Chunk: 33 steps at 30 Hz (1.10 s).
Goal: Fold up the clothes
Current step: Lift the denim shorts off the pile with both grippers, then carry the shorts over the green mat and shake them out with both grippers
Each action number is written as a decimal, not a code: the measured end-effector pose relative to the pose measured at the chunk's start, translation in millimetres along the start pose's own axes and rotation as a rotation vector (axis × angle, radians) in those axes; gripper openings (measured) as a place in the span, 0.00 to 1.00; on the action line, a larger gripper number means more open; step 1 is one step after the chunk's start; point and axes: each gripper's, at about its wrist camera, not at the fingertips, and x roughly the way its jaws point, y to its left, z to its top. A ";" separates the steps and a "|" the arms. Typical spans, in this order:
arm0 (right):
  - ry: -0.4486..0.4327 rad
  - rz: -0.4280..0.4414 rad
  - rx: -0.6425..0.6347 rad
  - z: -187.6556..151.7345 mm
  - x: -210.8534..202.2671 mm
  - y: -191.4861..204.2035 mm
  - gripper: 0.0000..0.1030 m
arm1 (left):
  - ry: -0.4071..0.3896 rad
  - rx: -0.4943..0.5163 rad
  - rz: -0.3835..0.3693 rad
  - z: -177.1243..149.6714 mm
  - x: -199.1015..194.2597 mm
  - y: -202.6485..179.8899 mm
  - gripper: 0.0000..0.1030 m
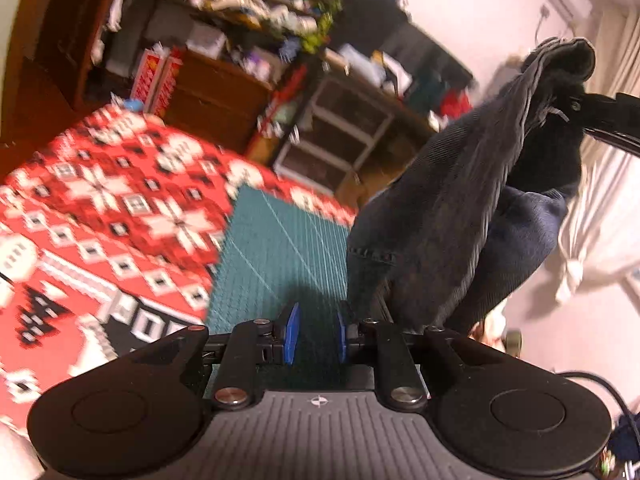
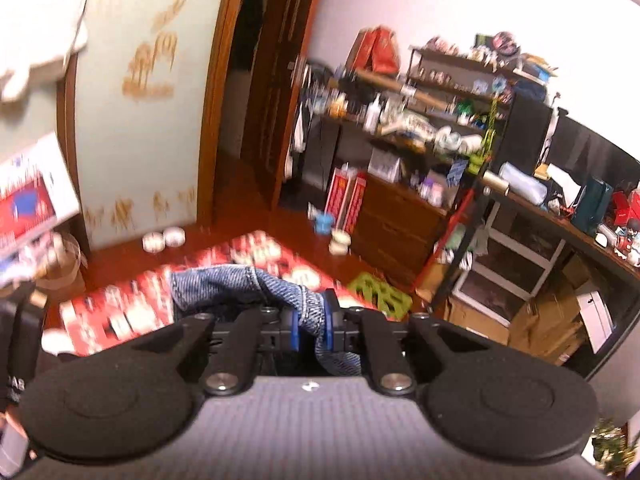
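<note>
A pair of dark blue jeans [image 1: 452,208] hangs in the air at the right of the left wrist view, lifted by its top end. My right gripper [image 1: 568,100] pinches that end at the upper right. In the right wrist view my right gripper [image 2: 312,322] is shut on a fold of blue denim [image 2: 248,280], which bunches in front of the fingers. My left gripper [image 1: 317,332] is open with nothing between its blue pads [image 1: 293,332]. The hanging jeans' lower edge sits just beside its right finger, over the green mat [image 1: 276,240].
A red and white patterned rug [image 1: 100,208] covers the floor under the green mat. Cluttered shelves [image 2: 440,120], a wooden drawer unit [image 2: 396,224] and a desk [image 2: 560,216] line the far side. A green stool [image 2: 380,296] and small cups [image 2: 339,242] stand by the rug's edge.
</note>
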 end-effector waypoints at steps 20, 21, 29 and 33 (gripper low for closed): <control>0.124 -0.208 0.449 -115.3 -46.3 -130.3 0.12 | 0.034 0.126 0.086 -14.8 -2.8 5.0 0.40; 0.142 -0.220 0.465 -128.9 -43.4 -133.3 0.12 | 0.048 0.148 0.091 -19.4 0.3 2.4 0.40; 0.216 -0.310 0.583 -226.2 -38.4 -158.5 0.12 | 0.138 0.343 0.092 -45.3 14.0 -11.6 0.40; 0.230 -0.320 0.651 -252.8 -34.6 -173.7 0.12 | 0.203 0.532 0.063 -61.6 23.9 -26.9 0.40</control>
